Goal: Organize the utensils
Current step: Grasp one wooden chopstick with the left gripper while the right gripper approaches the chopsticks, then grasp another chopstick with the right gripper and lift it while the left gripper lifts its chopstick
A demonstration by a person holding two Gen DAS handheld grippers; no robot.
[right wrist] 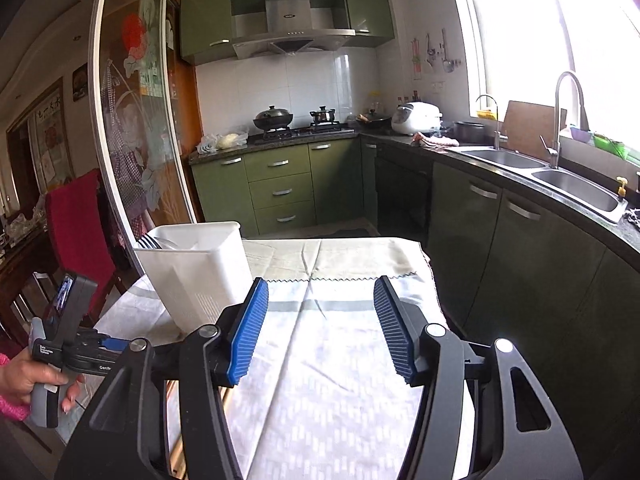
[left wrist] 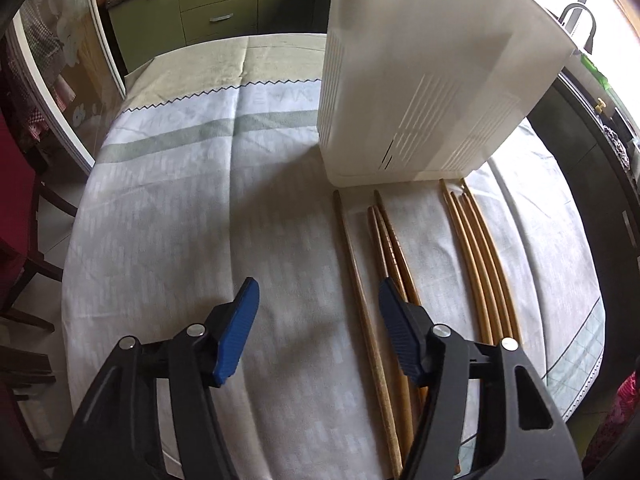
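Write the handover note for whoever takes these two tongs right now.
Left tongs: open, empty, low over the tablecloth, just left of the chopsticks.
Right tongs: open, empty, raised over the table, pointing toward the kitchen.
Chopsticks: eight or so, lying loose on the cloth in front of the white utensil holder.
Holder: upright on the table; the right wrist view shows some metal cutlery already inside.
Done: some cutlery in the holder.
Left: pick up the chopsticks and stand them in the holder.

A home kitchen. Green cabinets (right wrist: 280,192) carry a gas stove (right wrist: 304,130) under a range hood (right wrist: 292,38). Right of the stove, a double sink (right wrist: 540,168)
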